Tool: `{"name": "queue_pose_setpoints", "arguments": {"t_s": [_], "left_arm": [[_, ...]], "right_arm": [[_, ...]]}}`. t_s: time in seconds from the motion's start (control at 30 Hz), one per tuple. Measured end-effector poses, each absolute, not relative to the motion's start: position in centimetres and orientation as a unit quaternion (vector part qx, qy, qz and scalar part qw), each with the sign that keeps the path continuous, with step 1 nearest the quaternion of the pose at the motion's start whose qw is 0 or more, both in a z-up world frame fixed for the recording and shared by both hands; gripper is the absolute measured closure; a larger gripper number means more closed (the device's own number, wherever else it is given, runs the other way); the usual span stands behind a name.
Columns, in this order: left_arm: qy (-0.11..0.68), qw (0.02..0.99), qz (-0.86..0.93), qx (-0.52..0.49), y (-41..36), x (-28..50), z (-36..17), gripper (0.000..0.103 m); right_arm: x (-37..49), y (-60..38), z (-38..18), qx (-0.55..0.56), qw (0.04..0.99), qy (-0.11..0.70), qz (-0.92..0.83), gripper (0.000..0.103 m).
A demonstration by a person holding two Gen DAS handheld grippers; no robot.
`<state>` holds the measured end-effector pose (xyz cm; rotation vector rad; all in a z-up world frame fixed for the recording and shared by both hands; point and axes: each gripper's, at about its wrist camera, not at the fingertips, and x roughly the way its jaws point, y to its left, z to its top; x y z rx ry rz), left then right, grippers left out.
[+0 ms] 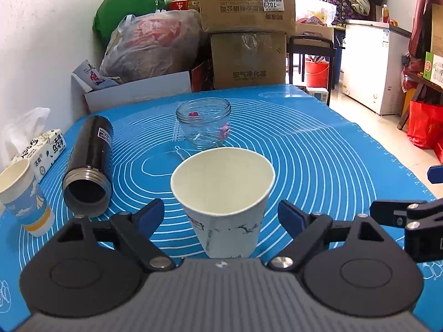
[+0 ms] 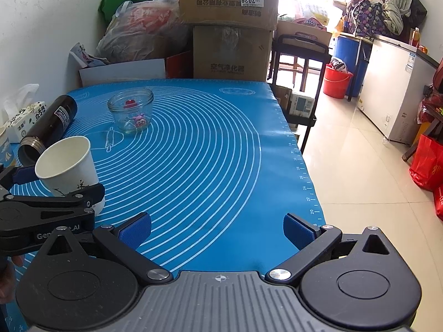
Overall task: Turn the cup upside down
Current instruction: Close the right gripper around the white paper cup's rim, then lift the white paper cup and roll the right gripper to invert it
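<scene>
A white paper cup with a printed pattern stands upright, mouth up, on the blue mat. My left gripper is open, its blue-padded fingers on either side of the cup without touching it. The cup also shows at the left of the right wrist view, with the left gripper's black fingers around it. My right gripper is open and empty over the mat, to the right of the cup.
A black flask lies on its side, mouth toward me. A glass jar stands behind the cup. A second paper cup and a tissue pack are at the left. Boxes and bags stand behind the table. The mat's right edge drops to the floor.
</scene>
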<state>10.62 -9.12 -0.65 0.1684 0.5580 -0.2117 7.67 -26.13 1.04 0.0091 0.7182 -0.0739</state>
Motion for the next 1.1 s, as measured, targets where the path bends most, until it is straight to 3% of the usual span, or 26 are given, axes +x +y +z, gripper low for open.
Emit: {"name": "queue_pose_setpoints", "arguments": {"t_s": [0.33,0.53,0.77,0.9,1.1], "left_arm": [[0.251,0.959,-0.110,0.075,-7.7,7.5,0.7,0.010],[0.231,0.965,-0.095,0.078,-6.0,5.1,2.3,0.010],[0.227,0.971,-0.035,0.064,-1.6,3.9,2.8,0.010],[0.231,0.972,0.006,0.050,1.4,3.6,2.7,0.010],[0.233,0.970,0.043,0.044,4.1,2.9,2.5,0.010]], "right_arm": [[6.6,-24.8,2.7,-0.036,0.939,0.339,-0.035,0.000],[6.0,-22.0,4.0,-0.131,0.935,0.327,-0.048,0.000],[5.5,-14.5,3.2,-0.435,0.856,0.272,-0.061,0.000],[4.6,-10.5,0.5,-0.624,0.752,0.207,-0.059,0.000],[3.4,-6.6,-4.5,-0.821,0.557,0.122,-0.029,0.000]]}}
